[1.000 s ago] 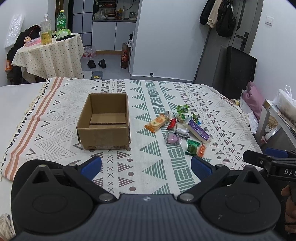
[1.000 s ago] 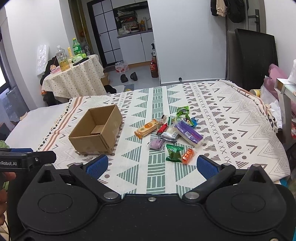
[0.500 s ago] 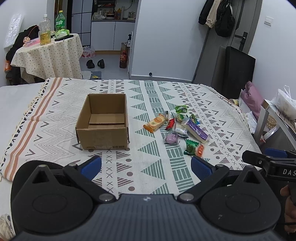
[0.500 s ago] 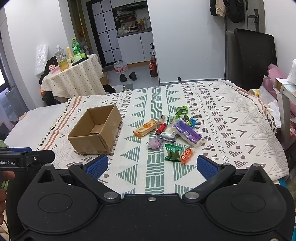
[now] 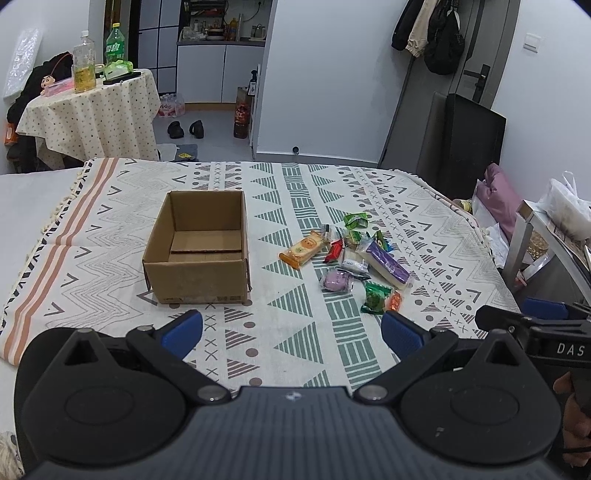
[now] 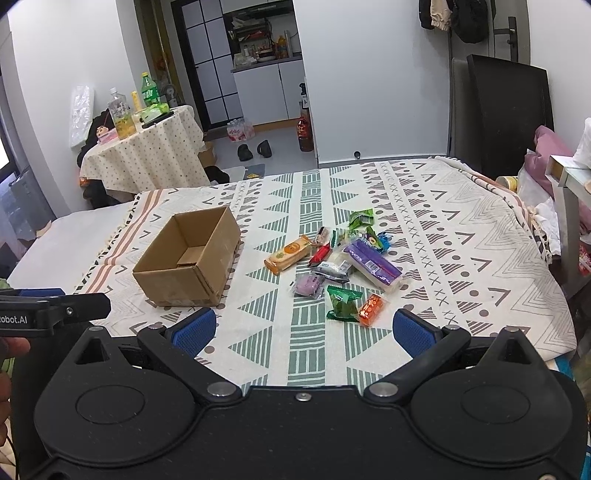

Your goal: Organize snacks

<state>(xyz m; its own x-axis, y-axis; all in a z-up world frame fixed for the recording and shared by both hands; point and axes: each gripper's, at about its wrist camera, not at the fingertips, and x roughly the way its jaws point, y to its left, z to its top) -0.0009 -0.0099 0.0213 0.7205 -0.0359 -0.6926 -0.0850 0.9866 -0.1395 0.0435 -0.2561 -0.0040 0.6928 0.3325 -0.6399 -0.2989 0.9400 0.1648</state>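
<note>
Left claw (image 5: 291, 329) and right claw (image 6: 303, 328) spread wide, holding nothing; cardboard box (image 5: 199, 248) upright, open-topped, nothing inside; snack packets (image 5: 351, 258) scattered right of box on patterned cloth (image 5: 110, 229)

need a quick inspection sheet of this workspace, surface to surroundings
surface: patterned cloth spread flat over the table.
job's things: open cardboard box, nothing visible inside; pile of wrapped snacks beside it, including an orange biscuit pack and a purple pack.
clutter: nothing seen on the cloth.
grippers: left gripper and right gripper open, holding nothing, short of the snacks.
cables: nothing seen.
surroundings: round side table with bottles, shoes on the floor, coats hanging by the door.
</note>
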